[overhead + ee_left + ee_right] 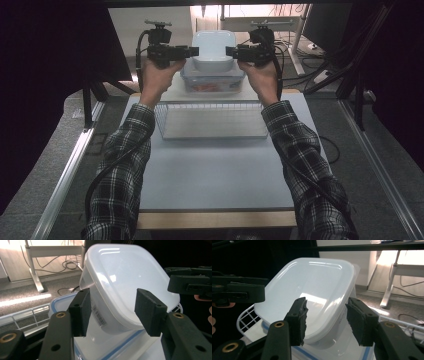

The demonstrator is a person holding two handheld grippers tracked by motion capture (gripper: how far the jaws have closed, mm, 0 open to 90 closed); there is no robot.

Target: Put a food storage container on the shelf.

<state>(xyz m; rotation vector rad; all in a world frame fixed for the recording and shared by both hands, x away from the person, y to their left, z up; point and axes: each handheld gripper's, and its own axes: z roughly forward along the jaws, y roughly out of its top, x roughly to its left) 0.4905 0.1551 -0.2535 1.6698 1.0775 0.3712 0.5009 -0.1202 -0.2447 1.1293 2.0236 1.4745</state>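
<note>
- A white plastic container [214, 49] sits on top of a clear box with a blue-edged lid [212, 82], at the far end of the tabletop [215, 170].
- Seen from the gripper views, the white container looks tipped a little rather than level on the lid beneath it.
- The left gripper [192, 51] is at the container's left side, held level and pointing inward.
- In the left gripper view its jaws stand apart with the container's rim [117, 315] in the gap between them; the pads are clear of the plastic, so the gripper is released.
- The right gripper [231, 51] mirrors it at the container's right side, also level and pointing inward.
- In the right gripper view those jaws are likewise parted around the rim [322, 327], not pressing on it; released as well.
- A white wire basket [212, 120] lies on the tabletop just in front of the stacked boxes, nearer the person.
- The person's checked sleeves [125, 165] reach in from the near edge, one along each side of the basket.
- A barcode label [98, 315] shows on the side of the white container.
</note>
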